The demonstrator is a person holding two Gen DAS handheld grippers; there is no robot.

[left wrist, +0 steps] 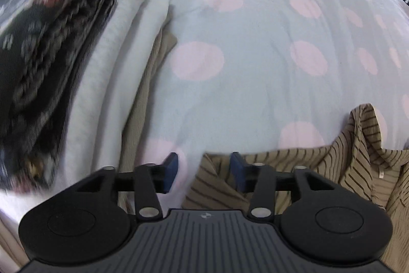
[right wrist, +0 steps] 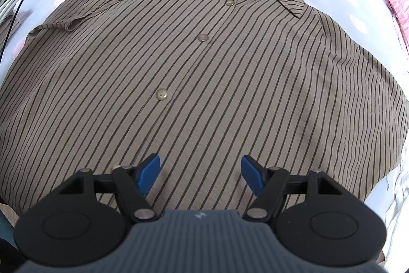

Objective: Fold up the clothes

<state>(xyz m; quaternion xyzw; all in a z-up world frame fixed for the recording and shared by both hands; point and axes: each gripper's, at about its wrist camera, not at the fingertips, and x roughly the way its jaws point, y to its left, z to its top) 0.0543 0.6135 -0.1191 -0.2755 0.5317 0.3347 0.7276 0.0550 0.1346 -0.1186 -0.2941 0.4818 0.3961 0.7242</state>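
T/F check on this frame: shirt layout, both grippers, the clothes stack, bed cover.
1. The striped shirt lies spread out, front up, buttons showing. True.
2. The right gripper is clamped on the shirt. False: its jaws stand open above the fabric, nothing between the pads.
3. A stack of folded clothes sits left of the left gripper. True.
4. The left gripper is fully shut. False: its jaws are apart.
5. The bed cover is plain white. False: pale with pink dots.

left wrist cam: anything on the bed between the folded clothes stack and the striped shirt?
Nothing: only bare pink-dotted white bedsheet separates the stack of folded clothes from the tan dark-striped shirt in the left wrist view.
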